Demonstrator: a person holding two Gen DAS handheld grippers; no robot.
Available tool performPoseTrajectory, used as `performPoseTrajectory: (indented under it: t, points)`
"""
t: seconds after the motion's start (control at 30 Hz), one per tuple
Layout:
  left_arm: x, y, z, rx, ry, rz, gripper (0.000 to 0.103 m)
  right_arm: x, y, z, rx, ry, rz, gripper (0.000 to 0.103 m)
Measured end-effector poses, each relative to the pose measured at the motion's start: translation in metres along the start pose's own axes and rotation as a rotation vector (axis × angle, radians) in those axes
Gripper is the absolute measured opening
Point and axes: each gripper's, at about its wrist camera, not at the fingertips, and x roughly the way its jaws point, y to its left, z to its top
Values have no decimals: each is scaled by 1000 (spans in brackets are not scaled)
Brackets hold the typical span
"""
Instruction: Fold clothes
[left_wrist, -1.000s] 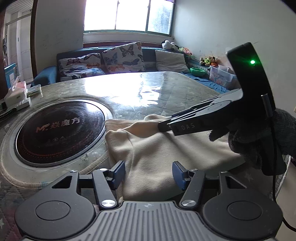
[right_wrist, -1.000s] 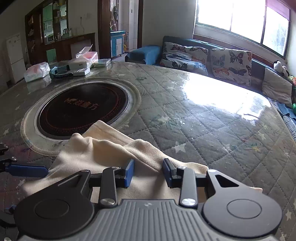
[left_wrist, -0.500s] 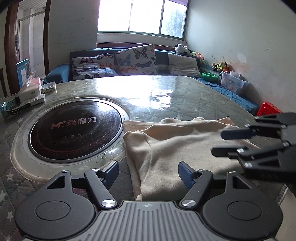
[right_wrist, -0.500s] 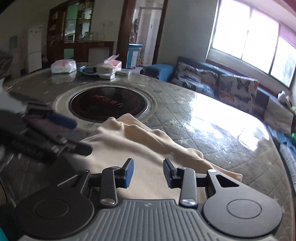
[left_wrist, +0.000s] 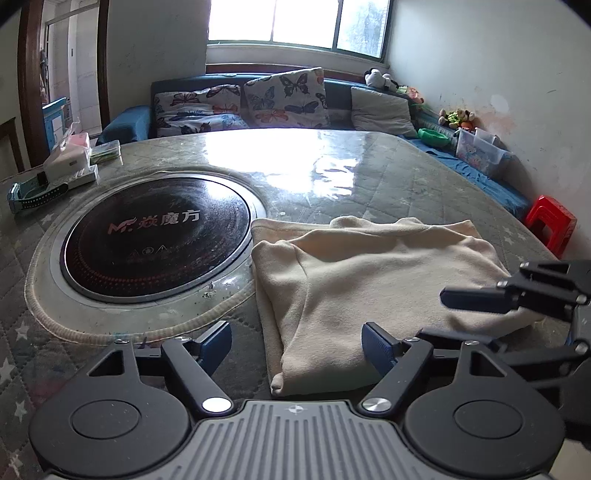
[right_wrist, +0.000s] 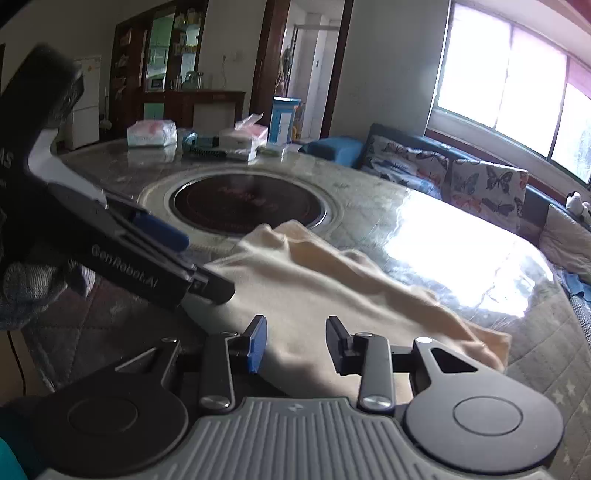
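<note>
Cream garment folded flat on quilted table, at 3 o'clock of round black cooktop. Left gripper wide, jaws just been opening, straddling garment's near corner, pads not pressing. Right gripper narrow, nothing clamped, cloth below, at garment's 4 o'clock edge

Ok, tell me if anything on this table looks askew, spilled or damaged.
Nothing is spilled or broken. The cream garment is folded but untidy: its far edge is rumpled, and its left corner lies over the pale ring around the built-in cooktop. The table cover looks scuffed and stained near the cooktop.
</note>
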Motion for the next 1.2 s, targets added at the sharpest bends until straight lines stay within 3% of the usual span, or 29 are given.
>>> performPoseTrajectory:
  t: [0.47, 0.93, 1.2]
  points:
    - [-6, 6, 3, 6, 1, 66, 89, -10, 24, 11, -92, -14, 50, 41]
    - [-4, 29, 5, -33, 8, 119, 94, 18, 70, 26, -244, 23, 140, 42]
    - [1, 34, 8, -32, 30, 155, 95, 30, 81, 32, -280, 45, 132, 42]
